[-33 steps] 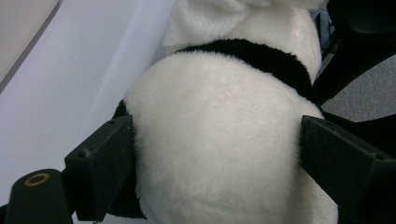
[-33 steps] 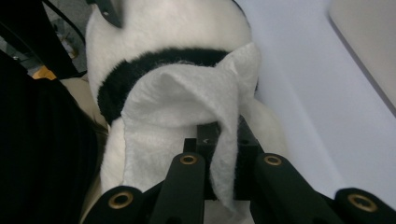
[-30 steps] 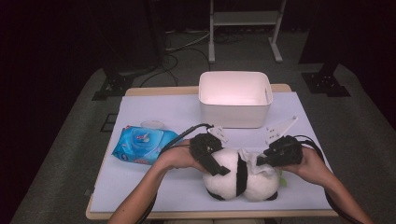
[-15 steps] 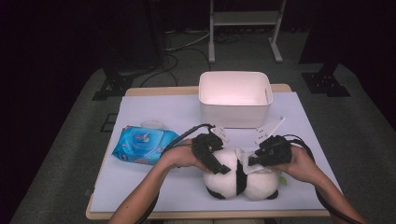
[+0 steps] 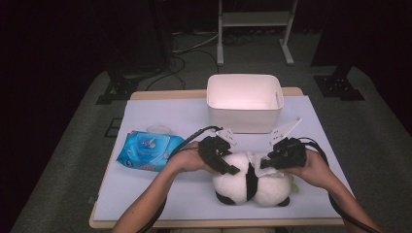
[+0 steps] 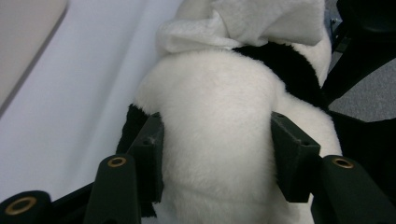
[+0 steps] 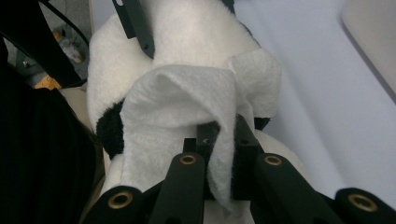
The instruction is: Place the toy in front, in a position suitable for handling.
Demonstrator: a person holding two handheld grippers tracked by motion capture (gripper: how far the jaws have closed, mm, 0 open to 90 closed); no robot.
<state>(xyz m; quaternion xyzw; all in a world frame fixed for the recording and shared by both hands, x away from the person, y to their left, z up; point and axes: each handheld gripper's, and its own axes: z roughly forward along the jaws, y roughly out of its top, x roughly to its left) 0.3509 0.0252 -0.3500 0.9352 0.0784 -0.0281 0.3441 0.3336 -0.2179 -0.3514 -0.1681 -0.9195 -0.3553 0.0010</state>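
One soft panda toy (image 5: 250,184) lies at the near edge of the table (image 5: 160,194), right of the middle. Its fur is thick plush, white with black bands, round in shape. The left gripper (image 6: 217,149) has just been closing, and its black jaws now press both sides of the white body. The right gripper (image 7: 219,154) has its jaws pinched on a thin, crumpled white wipe (image 7: 187,102) that rests on the toy. A smooth white bin (image 5: 244,102) stands far; a glossy blue wipes pack (image 5: 148,149) lies left.
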